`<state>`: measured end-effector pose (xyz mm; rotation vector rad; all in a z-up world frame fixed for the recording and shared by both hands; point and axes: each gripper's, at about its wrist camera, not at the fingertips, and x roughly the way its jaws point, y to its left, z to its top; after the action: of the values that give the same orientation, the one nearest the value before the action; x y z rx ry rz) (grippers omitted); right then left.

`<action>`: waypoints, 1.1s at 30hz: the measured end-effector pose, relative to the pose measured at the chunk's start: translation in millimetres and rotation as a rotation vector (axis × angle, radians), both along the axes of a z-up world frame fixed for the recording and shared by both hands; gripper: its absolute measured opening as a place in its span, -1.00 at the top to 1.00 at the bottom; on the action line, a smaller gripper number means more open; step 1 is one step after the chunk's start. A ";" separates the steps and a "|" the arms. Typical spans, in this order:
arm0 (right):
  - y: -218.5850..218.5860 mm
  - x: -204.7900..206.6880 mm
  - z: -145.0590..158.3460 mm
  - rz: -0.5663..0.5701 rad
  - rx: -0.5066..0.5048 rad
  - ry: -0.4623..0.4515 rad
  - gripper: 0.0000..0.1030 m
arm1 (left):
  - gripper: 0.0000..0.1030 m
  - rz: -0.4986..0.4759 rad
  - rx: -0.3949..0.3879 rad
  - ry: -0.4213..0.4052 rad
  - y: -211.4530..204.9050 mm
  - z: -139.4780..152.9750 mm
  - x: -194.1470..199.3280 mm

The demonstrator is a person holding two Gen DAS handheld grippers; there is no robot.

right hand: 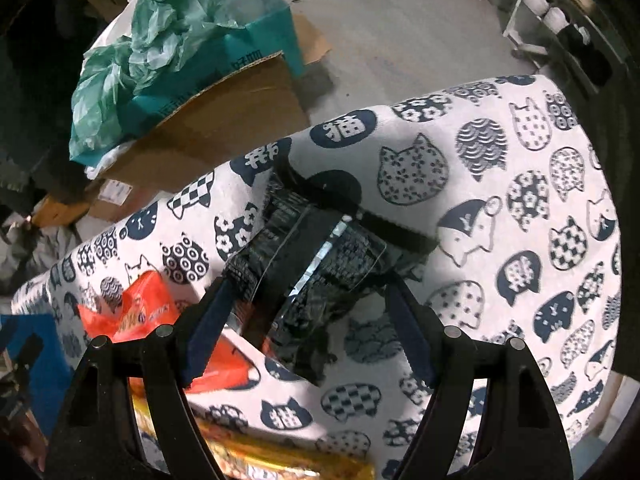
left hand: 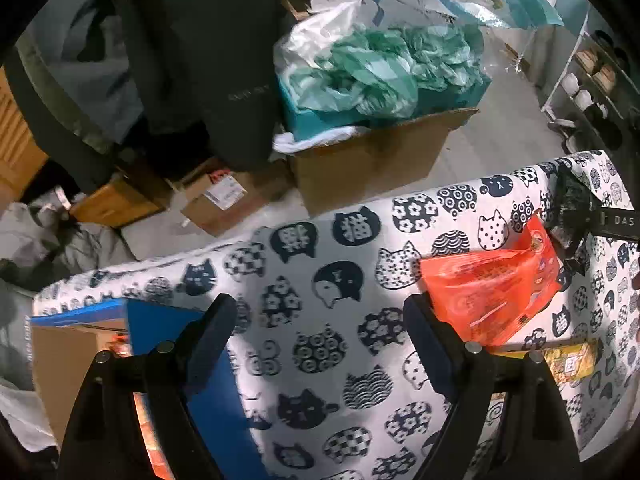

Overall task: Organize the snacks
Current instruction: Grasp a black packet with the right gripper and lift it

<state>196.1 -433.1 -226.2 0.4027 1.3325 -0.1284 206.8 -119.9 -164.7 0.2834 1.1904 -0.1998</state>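
Matte black gripper [right hand: 308, 312] — crinkly dark packet [right hand: 316, 256]

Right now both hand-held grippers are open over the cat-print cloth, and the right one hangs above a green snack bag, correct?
Not green: the right wrist view shows the right hand-held gripper above a black snack bag. Both are open over the cat-print cloth.
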 end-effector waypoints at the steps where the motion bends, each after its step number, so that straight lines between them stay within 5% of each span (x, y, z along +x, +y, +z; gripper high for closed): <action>1: 1.0 0.8 -1.6 0.001 0.001 0.001 -0.51 | -0.68 -0.001 0.000 0.010 -1.9 -3.5 0.6; 9: 17.6 5.8 -7.9 0.104 -0.066 -0.001 -0.48 | -0.68 -0.024 0.008 0.065 -11.6 -23.2 -10.3; 13: 26.6 1.6 -4.3 0.182 -0.104 -0.009 -0.04 | -0.68 -0.034 -0.007 0.083 -15.4 -23.3 -21.5; 24: 30.1 -42.1 22.0 0.267 -0.141 -0.036 -0.02 | -0.68 -0.066 -0.101 0.124 -24.3 -3.8 -64.9; 33: 29.4 -101.7 38.0 0.309 -0.141 -0.026 -0.02 | -0.68 -0.198 -0.103 0.147 -62.9 2.4 -106.9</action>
<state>94.4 -403.6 -188.1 0.0760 1.3348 0.0409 99.9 -182.8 -162.3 0.3003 1.2924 -0.4602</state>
